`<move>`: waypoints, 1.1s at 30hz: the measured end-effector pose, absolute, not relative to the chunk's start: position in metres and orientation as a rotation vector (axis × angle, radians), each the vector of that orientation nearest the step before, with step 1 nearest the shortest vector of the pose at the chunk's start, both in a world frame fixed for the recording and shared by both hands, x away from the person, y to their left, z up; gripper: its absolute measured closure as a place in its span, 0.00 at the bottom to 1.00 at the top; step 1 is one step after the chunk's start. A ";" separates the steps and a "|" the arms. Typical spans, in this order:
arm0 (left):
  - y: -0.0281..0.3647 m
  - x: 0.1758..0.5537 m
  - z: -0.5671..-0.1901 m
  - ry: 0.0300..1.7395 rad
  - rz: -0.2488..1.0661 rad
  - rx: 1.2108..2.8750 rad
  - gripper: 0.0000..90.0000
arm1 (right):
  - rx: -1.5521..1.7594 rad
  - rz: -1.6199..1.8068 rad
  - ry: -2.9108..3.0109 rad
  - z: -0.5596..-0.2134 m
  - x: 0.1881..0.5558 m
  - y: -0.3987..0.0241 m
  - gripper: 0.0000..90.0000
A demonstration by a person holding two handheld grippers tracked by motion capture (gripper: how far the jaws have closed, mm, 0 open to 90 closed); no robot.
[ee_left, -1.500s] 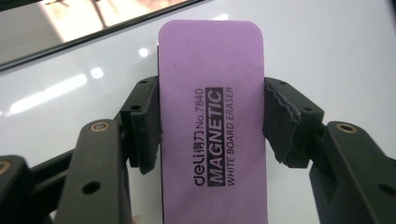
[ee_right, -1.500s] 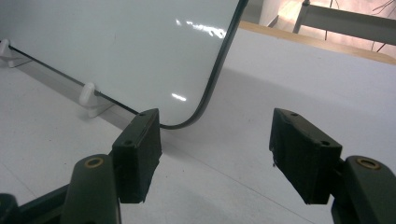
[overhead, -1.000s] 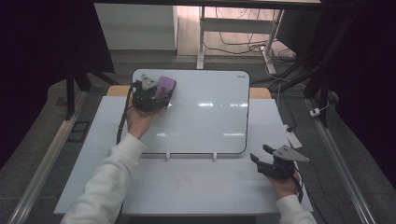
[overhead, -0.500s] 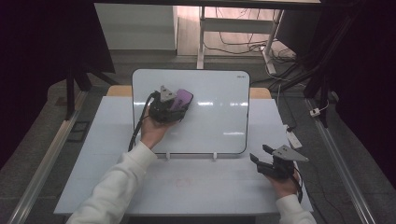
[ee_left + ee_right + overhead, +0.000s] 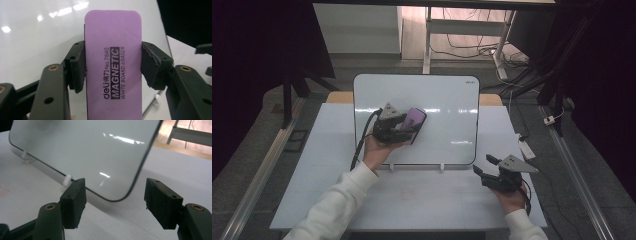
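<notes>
A white whiteboard (image 5: pixel 442 107) leans on small white feet at the middle of the table. My left gripper (image 5: pixel 404 127) is shut on a purple magnetic whiteboard eraser (image 5: pixel 414 123), held against the board's left half. In the left gripper view both pads press the long sides of the eraser (image 5: pixel 113 65), its printed label facing the camera, with the whiteboard (image 5: pixel 37 37) behind it. My right gripper (image 5: pixel 484 166) rests low on the table at the front right, open, with nothing between its fingers. The right gripper view looks past the open right gripper (image 5: pixel 115 205) at the whiteboard's lower corner (image 5: pixel 110 170).
The light blue-white table (image 5: pixel 422 200) spreads in front of the board. Metal rails run along both table sides. A white desk frame (image 5: pixel 462 30) with cables stands behind. A small white tag (image 5: pixel 527 149) lies at the table's right edge.
My left gripper has carried the eraser from the board's upper left corner down and to the right across its face. The right gripper has stayed put.
</notes>
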State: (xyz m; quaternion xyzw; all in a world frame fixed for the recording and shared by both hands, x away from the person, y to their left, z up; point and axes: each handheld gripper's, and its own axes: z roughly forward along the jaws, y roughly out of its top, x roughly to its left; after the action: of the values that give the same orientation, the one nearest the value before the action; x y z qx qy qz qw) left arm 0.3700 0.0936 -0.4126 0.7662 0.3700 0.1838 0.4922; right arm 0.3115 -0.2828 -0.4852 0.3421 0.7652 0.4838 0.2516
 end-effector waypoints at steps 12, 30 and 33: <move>0.086 0.357 -0.424 0.848 0.363 1.832 0.46 | 0.865 1.350 2.126 -0.481 0.303 -0.261 0.38; 0.065 0.350 -0.435 0.823 0.333 1.855 0.46 | 0.800 1.380 2.165 -0.477 0.292 -0.231 0.38; 0.062 0.348 -0.436 0.818 0.334 1.852 0.46 | 0.804 1.386 2.163 -0.476 0.291 -0.222 0.38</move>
State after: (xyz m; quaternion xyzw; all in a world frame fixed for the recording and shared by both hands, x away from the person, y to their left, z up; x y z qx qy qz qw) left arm 0.3484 0.0617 -0.4362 0.7720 0.3407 0.1394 0.5182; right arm 0.2907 -0.2223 -0.4756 0.2911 0.7833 0.5019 0.2231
